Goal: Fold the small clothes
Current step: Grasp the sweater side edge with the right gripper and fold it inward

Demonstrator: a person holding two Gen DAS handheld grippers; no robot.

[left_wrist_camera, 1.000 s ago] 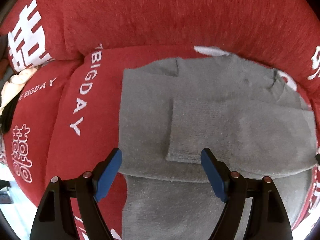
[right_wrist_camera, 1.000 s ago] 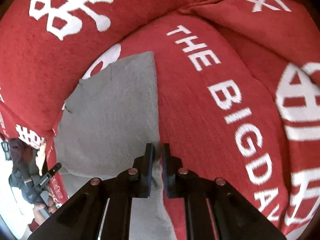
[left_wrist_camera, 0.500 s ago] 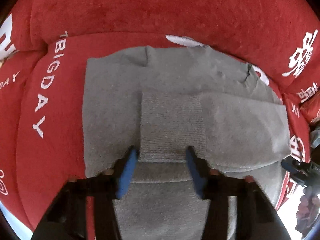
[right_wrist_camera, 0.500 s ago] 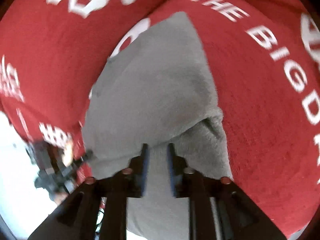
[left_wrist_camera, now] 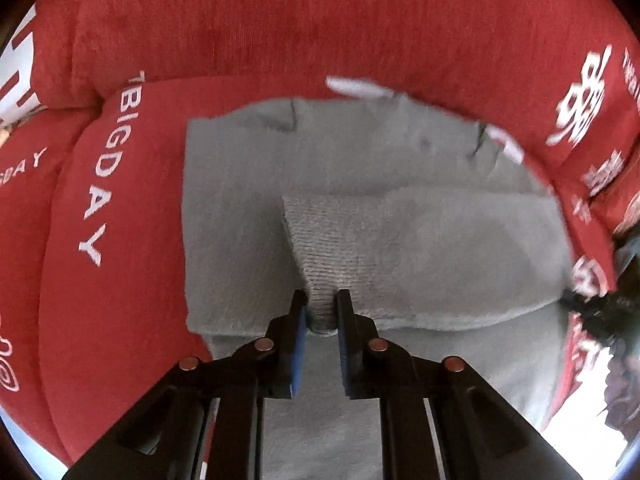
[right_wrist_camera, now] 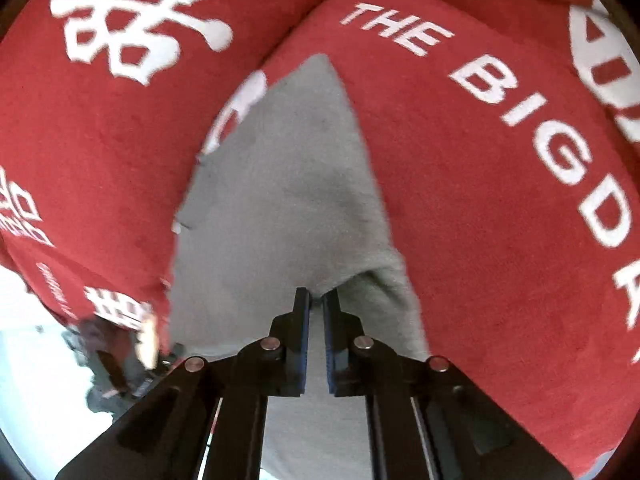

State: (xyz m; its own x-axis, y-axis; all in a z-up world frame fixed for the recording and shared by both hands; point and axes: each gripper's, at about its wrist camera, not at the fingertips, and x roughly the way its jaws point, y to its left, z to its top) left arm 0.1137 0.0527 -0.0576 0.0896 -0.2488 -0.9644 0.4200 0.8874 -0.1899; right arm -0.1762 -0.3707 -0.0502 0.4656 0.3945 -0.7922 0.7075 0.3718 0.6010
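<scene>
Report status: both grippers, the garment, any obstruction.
Left gripper shut on ribbed cuff. Right gripper shut on grey garment fold. Garment lies on red cushion. Nothing in the way.

Red sofa seat cushion (left_wrist_camera: 120, 288) fills the lower frame, white lettering "BIGDAY" (left_wrist_camera: 106, 168) running down it. Behind it the red back cushion (left_wrist_camera: 320, 24) rises, carrying bold white Chinese characters (right_wrist_camera: 140, 24), and "THE BIG DAY" (right_wrist_camera: 520, 112) lettering curves past on the right.

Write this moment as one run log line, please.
left gripper: shut on ribbed cuff | right gripper: shut on grey sweater | surface: red sofa
</scene>
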